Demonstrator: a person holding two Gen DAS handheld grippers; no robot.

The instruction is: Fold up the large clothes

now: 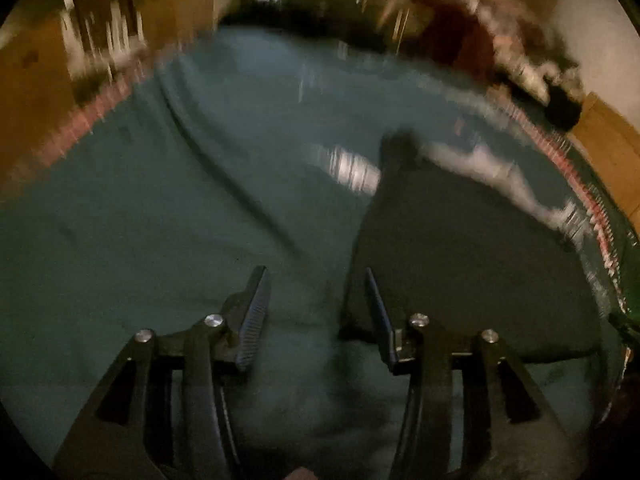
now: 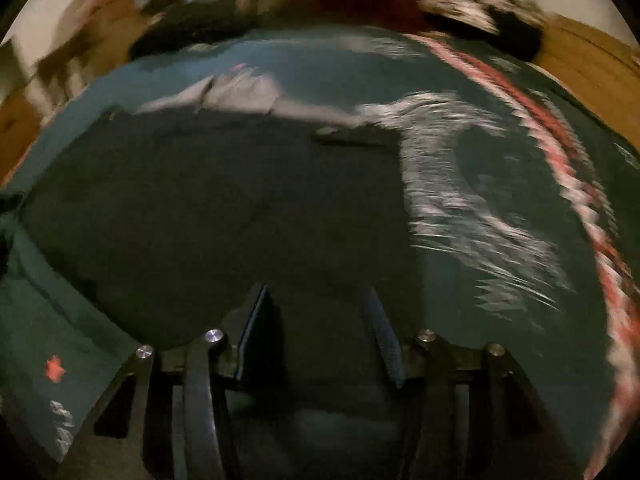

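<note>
A dark grey garment [image 2: 224, 200] lies flat on a teal cloth-covered surface [image 1: 160, 208]; it also shows in the left wrist view [image 1: 460, 248] at the right. My left gripper [image 1: 316, 280] is open and empty over the teal cloth, just left of the garment's edge. My right gripper [image 2: 316, 300] is open and empty, hovering low over the garment's near part. Both views are blurred by motion.
The teal cloth has a white printed pattern [image 2: 448, 200] and a red and white border [image 2: 560, 140]. A wooden floor [image 1: 32, 92] surrounds it. Dark red and patterned items [image 1: 480, 40] lie at the far edge.
</note>
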